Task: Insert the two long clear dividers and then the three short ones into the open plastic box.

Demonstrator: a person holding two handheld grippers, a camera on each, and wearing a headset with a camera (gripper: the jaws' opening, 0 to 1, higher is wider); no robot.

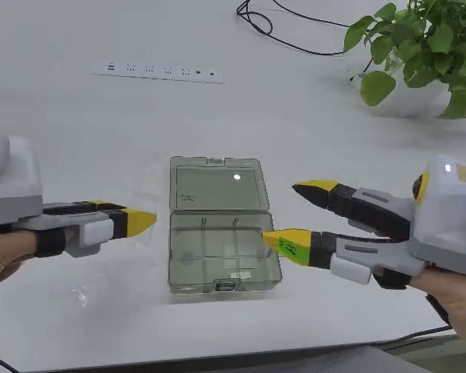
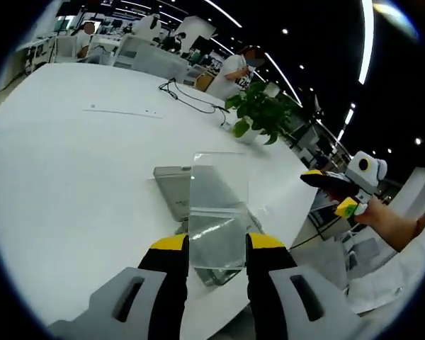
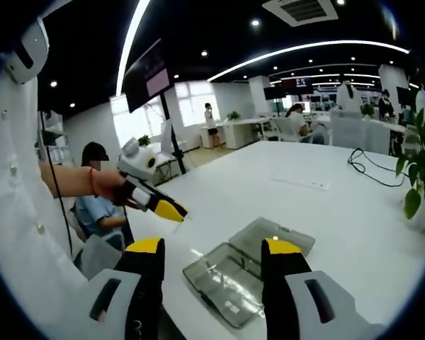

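Two grippers flank the open plastic box (image 1: 217,186) on the tabletop (image 1: 101,140). At its 9 o'clock the left gripper (image 1: 144,221) has its jaws clamped on a clear divider (image 2: 218,212); at 3 o'clock the right gripper (image 1: 283,212) holds its jaws apart.

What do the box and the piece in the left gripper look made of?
The box: smoky grey, see-through hard plastic, glossy; a light glints off its lid. The divider in the left gripper: clear, thin, stiff-looking plastic sheet, probably; the table shows through it and it stands straight between the jaws.
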